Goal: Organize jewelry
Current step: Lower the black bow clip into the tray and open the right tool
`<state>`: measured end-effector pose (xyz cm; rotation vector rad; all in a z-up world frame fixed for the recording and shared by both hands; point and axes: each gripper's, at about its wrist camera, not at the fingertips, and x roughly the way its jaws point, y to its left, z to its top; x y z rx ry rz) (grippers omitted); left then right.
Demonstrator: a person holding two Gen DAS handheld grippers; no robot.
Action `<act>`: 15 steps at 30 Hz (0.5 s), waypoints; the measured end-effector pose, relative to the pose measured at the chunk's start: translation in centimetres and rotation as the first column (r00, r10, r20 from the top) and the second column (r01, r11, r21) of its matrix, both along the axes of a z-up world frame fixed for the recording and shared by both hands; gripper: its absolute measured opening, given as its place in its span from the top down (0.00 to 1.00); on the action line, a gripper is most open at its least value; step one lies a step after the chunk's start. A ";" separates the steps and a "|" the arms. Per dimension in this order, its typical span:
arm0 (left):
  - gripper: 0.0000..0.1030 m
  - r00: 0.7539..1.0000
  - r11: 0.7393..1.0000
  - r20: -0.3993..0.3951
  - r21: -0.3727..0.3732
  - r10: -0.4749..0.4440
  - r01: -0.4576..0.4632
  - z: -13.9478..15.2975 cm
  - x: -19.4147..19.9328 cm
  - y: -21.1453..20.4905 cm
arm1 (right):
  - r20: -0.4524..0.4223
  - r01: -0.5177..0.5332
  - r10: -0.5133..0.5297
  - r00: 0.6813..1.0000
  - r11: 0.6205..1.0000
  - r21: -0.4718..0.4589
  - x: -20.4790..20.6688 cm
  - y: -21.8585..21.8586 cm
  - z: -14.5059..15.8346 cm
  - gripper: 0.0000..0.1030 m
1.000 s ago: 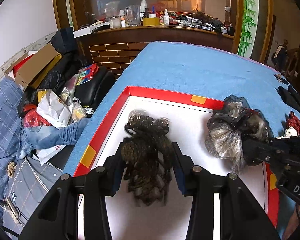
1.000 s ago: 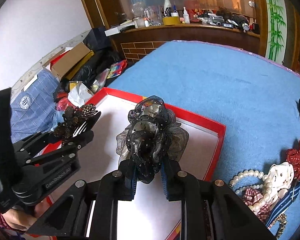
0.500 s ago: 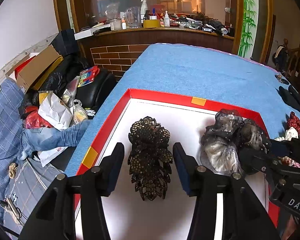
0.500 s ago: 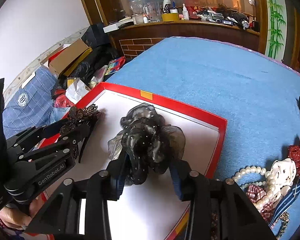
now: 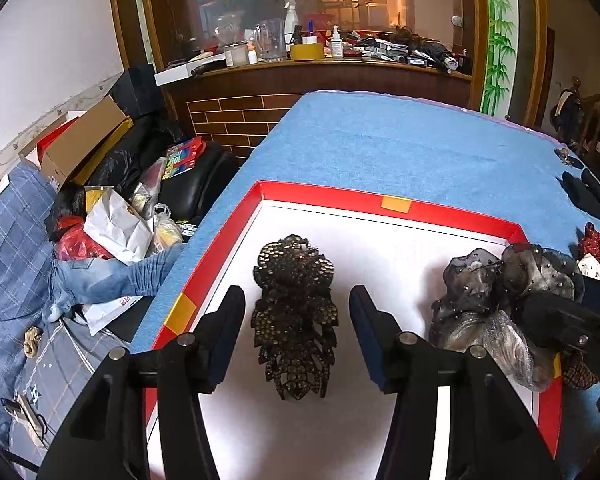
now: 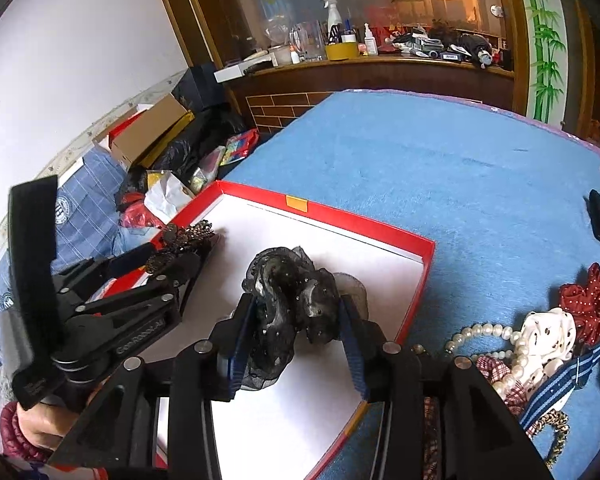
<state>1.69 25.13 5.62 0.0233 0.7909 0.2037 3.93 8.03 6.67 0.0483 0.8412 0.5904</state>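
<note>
Blue tablecloth [image 5: 400,148]; both tools angled down, released.

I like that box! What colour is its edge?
Red, with small orange-yellow patches; the left wrist view shows it best.

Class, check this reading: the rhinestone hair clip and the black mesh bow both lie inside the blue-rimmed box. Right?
One slip: the box's rim is red, not blue; the blue is the cloth under it. The left wrist view shows this. The rhinestone hair clip and the black mesh bow do lie inside it.
</note>
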 end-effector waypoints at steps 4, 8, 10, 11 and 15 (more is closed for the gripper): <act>0.48 1.000 1.000 -0.013 0.000 -0.007 0.007 -0.6 0.4 -1.0 | -0.009 0.005 -0.004 1.000 1.000 0.025 -0.1 -0.5 0.0 0.54; 0.48 1.000 1.000 0.007 -0.006 -0.013 0.013 -0.2 0.2 -1.2 | 0.004 0.002 -0.002 1.000 0.999 0.053 -0.4 -1.2 0.4 0.38; 0.49 1.000 1.000 0.012 -0.025 -0.012 0.013 -0.1 0.2 -1.1 | 0.019 -0.004 0.003 1.000 0.997 0.074 -0.7 -1.5 1.0 0.32; 0.49 1.000 1.000 0.012 -0.028 -0.011 0.011 0.0 0.1 -1.1 | 0.024 0.000 -0.002 1.000 0.997 0.079 -0.8 -1.7 1.1 0.32; 0.49 1.000 0.999 0.024 -0.038 -0.021 0.021 0.4 -0.4 -1.7 | 0.031 0.003 -0.006 1.000 0.995 0.103 -1.1 -2.5 1.7 0.32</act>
